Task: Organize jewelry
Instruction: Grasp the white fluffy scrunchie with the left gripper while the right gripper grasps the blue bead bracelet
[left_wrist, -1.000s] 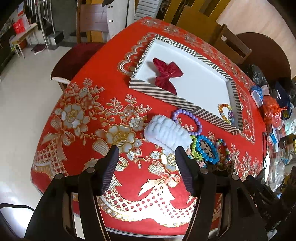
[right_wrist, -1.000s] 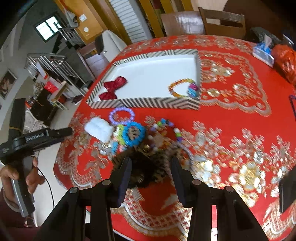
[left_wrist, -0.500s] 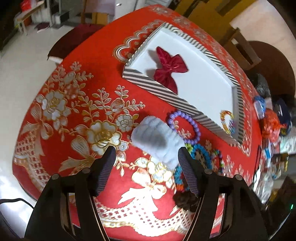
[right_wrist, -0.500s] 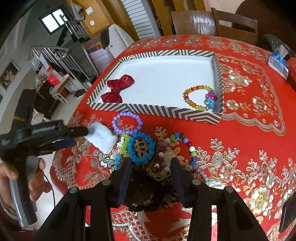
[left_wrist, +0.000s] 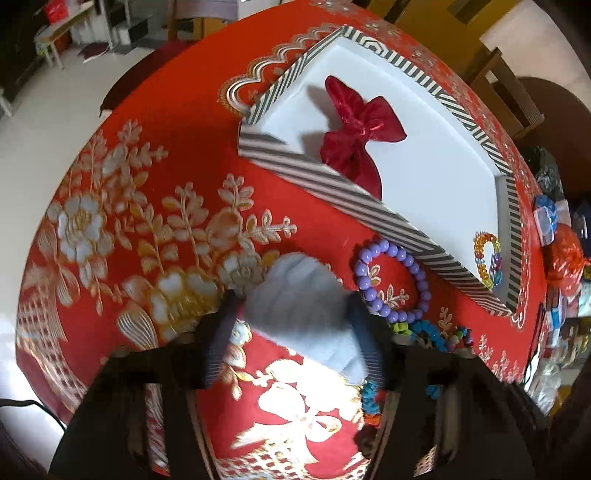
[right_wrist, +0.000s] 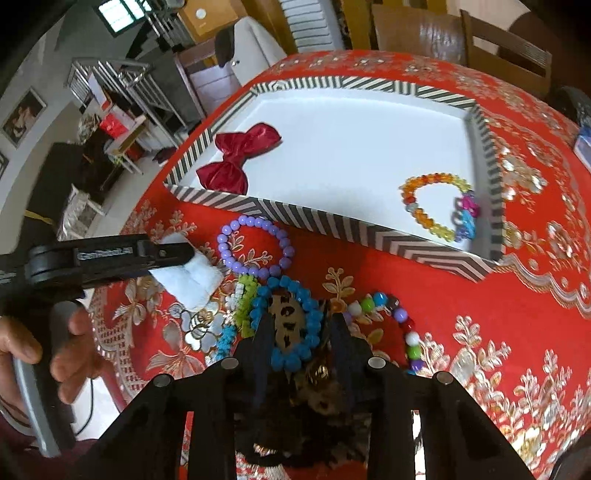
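My left gripper (left_wrist: 291, 317) has its fingers around a fluffy white scrunchie (left_wrist: 303, 314) on the red tablecloth; it also shows in the right wrist view (right_wrist: 192, 280). My right gripper (right_wrist: 299, 328) is closed on a leopard-print scrunchie (right_wrist: 291, 321) that lies under a blue bead bracelet (right_wrist: 314, 325). A purple bead bracelet (right_wrist: 255, 247) lies just before the striped white tray (right_wrist: 332, 225). The tray holds a red bow (right_wrist: 240, 157) and an orange-yellow bead bracelet (right_wrist: 436, 206).
A multicolour bead string (right_wrist: 399, 325) and green beads (right_wrist: 245, 299) lie beside the blue bracelet. Chairs (right_wrist: 461, 40) stand behind the table. Cluttered bags and small items (left_wrist: 561, 258) fill the table's right side. The table edge (left_wrist: 55, 387) is near on the left.
My left gripper moved forward and down so its fingers now enclose the white scrunchie. My right gripper moved forward and closed on the leopard scrunchie.
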